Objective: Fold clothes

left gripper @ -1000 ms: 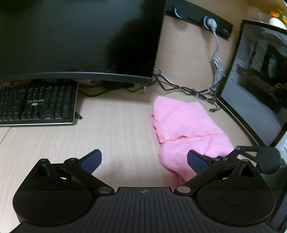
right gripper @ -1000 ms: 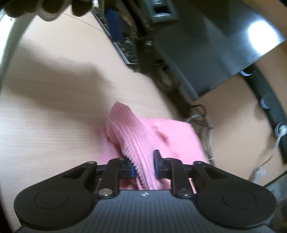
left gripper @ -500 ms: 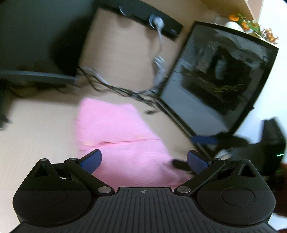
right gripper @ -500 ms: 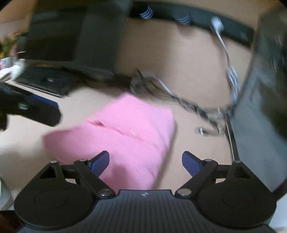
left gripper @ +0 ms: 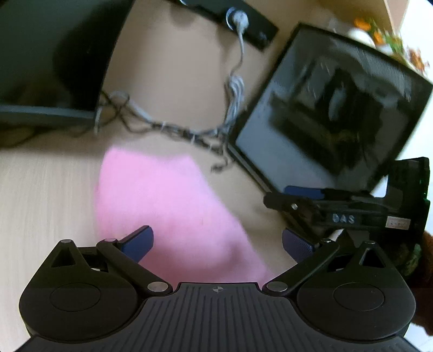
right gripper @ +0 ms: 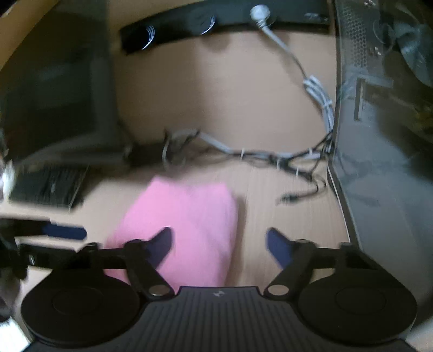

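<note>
A pink garment [left gripper: 165,205] lies folded into a compact bundle on the light wooden desk [left gripper: 40,195]; both views are blurred. My left gripper [left gripper: 216,243] hangs open just above its near end, nothing between its blue pads. The right gripper [left gripper: 303,193] shows side-on at the right of the left wrist view, beside the bundle. In the right wrist view the pink garment [right gripper: 186,224] lies under the left finger of my open right gripper [right gripper: 219,241], and the left gripper's blue pad [right gripper: 65,231] pokes in from the left.
A dark monitor [left gripper: 48,59] stands at the back left, a computer case [left gripper: 333,116] with a glass side at the right. Tangled cables [left gripper: 173,127] run behind the garment. A keyboard [right gripper: 48,186] lies left of it. A power strip [right gripper: 216,19] is on the back wall.
The right gripper has let go of the pink fold it held a second ago and now stands open. Both grippers have swung round toward the garment's near end; the garment lies flatter.
</note>
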Demonstrator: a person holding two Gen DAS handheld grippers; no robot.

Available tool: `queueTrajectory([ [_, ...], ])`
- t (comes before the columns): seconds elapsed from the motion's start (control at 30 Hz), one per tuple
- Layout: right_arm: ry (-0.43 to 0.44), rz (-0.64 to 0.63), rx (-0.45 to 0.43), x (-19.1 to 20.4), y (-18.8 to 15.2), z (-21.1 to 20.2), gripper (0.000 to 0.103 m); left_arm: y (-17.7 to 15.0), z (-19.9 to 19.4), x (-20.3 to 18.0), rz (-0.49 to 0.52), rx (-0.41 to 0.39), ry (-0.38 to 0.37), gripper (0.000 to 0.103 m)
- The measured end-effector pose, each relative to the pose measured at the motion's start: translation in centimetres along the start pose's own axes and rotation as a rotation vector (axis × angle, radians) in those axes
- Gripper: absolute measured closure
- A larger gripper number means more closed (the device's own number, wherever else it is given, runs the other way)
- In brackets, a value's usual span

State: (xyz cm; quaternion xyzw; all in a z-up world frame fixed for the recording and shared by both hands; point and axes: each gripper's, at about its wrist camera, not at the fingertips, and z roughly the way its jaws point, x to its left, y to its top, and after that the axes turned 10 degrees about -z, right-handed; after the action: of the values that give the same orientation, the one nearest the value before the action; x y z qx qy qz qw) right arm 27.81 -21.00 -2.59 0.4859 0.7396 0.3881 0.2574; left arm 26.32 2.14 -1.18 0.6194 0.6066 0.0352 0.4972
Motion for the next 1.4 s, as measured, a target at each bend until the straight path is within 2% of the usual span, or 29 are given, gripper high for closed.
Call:
queueTrajectory([
  [0.07,0.002,0.022,0.002,-0.6,1.9,2.2,0.05,1.6,1.9,0.8,-0.01,0.001,-0.006,0.0],
  [0.13,-0.002,0.019,0.01,-0.6,3.2,4.7,0.051,3.4,4.0,1.6,-0.011,-0.006,-0.013,0.0],
  [0.2,-0.007,0.024,0.033,-0.7,3.9,7.4,0.051,4.5,6.2,2.9,-0.024,0.015,0.021,0.0],
  [0.33,-0.027,0.031,0.122,-0.8,2.7,12.2,0.051,4.8,10.5,6.4,-0.076,0.126,0.095,0.0],
  [0.37,-0.035,0.027,0.15,-0.9,2.2,13.2,0.051,4.5,10.7,6.7,-0.056,0.122,0.089,0.0],
  [0.43,-0.05,0.019,0.205,-1.0,1.0,15.3,0.05,4.1,10.8,7.0,-0.015,0.123,0.074,0.0],
  [0.5,-0.053,0.03,0.213,-1.3,1.0,15.4,0.043,4.2,10.6,7.2,-0.007,0.133,0.068,0.0],
  [0.57,-0.037,0.082,0.202,-1.9,1.7,15.0,0.043,4.5,10.1,7.4,-0.024,0.14,0.063,0.0],
  [0.63,-0.017,0.119,0.19,-2.2,2.3,14.9,0.039,5.3,9.1,7.8,-0.098,0.127,0.04,0.0],
  [0.7,0.002,0.126,0.179,-2.0,2.8,15.2,0.03,6.0,8.1,8.3,-0.169,0.113,0.021,0.0],
  [0.8,0.032,0.135,0.162,-1.7,3.5,15.8,0.03,6.4,6.4,9.0,-0.251,0.097,0.029,0.0],
  [0.87,0.052,0.141,0.151,-1.5,3.9,16.2,0.03,6.1,5.5,9.1,-0.279,0.121,0.009,0.0],
  [0.93,0.072,0.147,0.14,-1.3,4.4,16.6,0.03,5.1,5.4,8.5,-0.259,0.15,-0.012,0.0],
  [1.07,0.124,-0.03,0.149,1.6,6.4,17.0,0.03,2.7,5.8,7.0,-0.175,0.197,-0.042,0.0],
  [1.17,0.081,-0.038,0.173,1.3,6.4,17.3,0.032,0.8,6.1,5.8,-0.113,0.233,-0.065,0.0],
  [1.27,0.054,-0.016,0.19,0.7,4.7,16.3,0.033,-1.0,6.5,4.6,-0.05,0.268,-0.087,0.0],
  [1.33,0.005,-0.048,0.234,0.7,2.8,16.3,0.033,-2.0,6.6,4.0,-0.013,0.286,-0.1,0.0],
  [1.4,-0.03,-0.056,0.258,0.5,1.7,16.4,0.029,-2.1,6.6,3.9,-0.004,0.282,-0.099,0.0],
])
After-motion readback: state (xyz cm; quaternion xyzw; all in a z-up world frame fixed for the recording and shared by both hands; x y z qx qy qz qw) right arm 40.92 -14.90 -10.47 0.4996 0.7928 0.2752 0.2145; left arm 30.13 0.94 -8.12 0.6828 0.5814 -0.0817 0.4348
